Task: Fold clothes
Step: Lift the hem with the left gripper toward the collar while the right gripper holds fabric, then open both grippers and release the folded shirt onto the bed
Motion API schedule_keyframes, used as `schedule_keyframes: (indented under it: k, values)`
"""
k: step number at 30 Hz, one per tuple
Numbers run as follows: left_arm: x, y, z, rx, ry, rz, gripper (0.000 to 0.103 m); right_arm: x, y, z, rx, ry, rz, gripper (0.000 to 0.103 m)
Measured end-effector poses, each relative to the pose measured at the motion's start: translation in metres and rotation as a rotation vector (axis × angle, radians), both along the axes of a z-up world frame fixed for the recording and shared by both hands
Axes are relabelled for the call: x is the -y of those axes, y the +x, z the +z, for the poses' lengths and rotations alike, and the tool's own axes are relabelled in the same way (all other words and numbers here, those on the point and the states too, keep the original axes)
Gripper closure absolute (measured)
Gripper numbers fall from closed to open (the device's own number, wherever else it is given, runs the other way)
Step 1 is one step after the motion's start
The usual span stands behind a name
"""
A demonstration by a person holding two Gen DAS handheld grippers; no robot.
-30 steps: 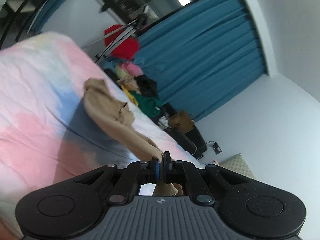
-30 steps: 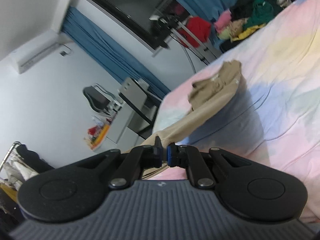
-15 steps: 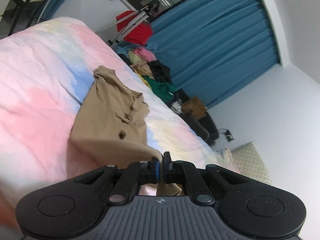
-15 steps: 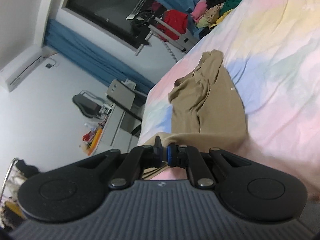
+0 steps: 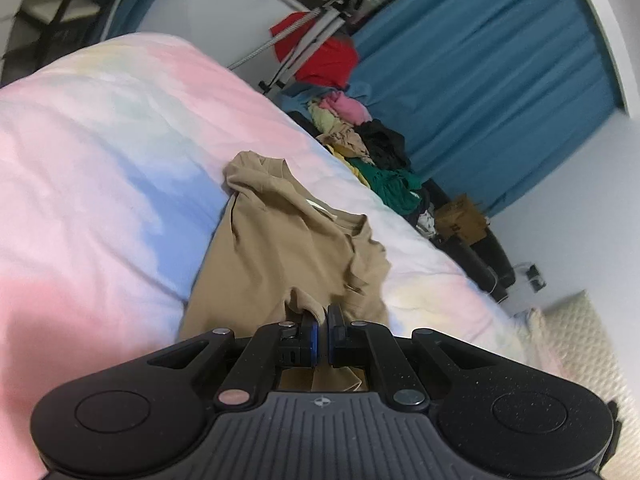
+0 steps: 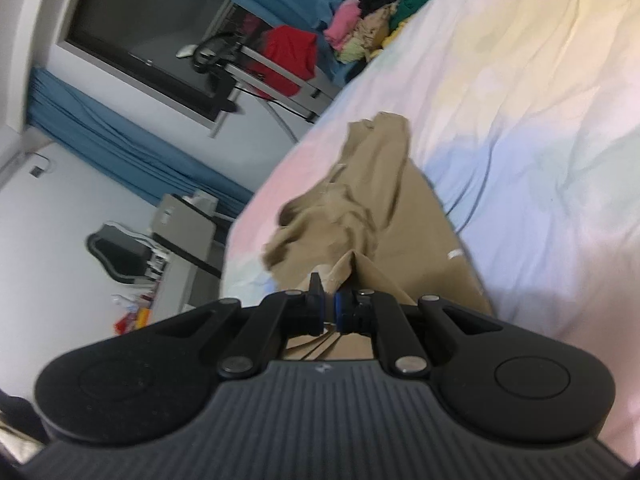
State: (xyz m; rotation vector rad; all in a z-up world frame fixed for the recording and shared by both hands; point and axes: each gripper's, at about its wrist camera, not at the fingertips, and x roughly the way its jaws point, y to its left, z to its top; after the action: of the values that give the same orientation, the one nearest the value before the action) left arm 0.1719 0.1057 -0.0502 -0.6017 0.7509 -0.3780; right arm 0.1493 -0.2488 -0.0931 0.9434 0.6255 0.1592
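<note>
- Left wrist view: the left hand-held gripper (image 5: 323, 322) pinches the hem of a tan shirt (image 5: 288, 248) lying on the bed (image 5: 100, 168).
- Right wrist view: the right hand-held gripper (image 6: 329, 300) pinches a shirt (image 6: 372, 216) fold.
- A small white tag (image 6: 455, 255) shows no readable writing.
- Clothes pile (image 5: 360, 140) beyond the bed.

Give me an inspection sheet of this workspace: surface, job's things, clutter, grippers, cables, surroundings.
Surface: bed with pastel tie-dye sheet, wrinkled.
Job's things: tan T-shirt, spread along the bed, rumpled, not yet folded.
Clutter: clothes pile off the bed's far end.
Grippers: left tool shut on the shirt's near edge; right tool shut on it too.
Cables: one trailing under the tripod.
Surroundings: blue curtains, tripod, red garment, desk.
</note>
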Motion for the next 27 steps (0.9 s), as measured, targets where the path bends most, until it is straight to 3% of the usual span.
schedule_keyframes:
  k: [9, 14, 18, 19, 20, 21, 23, 27]
  values:
    - [0.02, 0.051, -0.059, -0.039, 0.138, -0.029, 0.097, -0.001, 0.049, -0.054, -0.091, -0.101, 0.005, 0.095]
    - [0.026, 0.05, -0.062, -0.022, 0.186, -0.05, 0.094, -0.007, 0.05, -0.059, -0.109, -0.16, 0.015, 0.094]
    - [0.032, 0.033, -0.044, 0.04, 0.205, -0.066, 0.047, -0.007, 0.036, -0.043, -0.087, -0.164, 0.018, 0.089]
    - [0.035, 0.028, -0.038, 0.059, 0.222, -0.07, 0.038, -0.007, 0.032, -0.038, -0.08, -0.164, 0.018, 0.085]
    - [0.038, 0.021, -0.032, 0.083, 0.244, -0.073, 0.035, -0.007, 0.027, -0.032, -0.068, -0.167, 0.016, 0.067]
    - [0.041, 0.014, -0.026, 0.106, 0.267, -0.076, 0.027, -0.007, 0.019, -0.025, -0.041, -0.181, 0.006, 0.037]
    - [0.048, -0.001, -0.015, 0.16, 0.305, -0.091, 0.021, -0.009, 0.002, -0.01, 0.013, -0.212, -0.015, 0.015]
    - [0.061, -0.036, 0.004, 0.253, 0.376, -0.126, 0.009, -0.021, -0.033, 0.016, 0.108, -0.322, -0.015, 0.016]
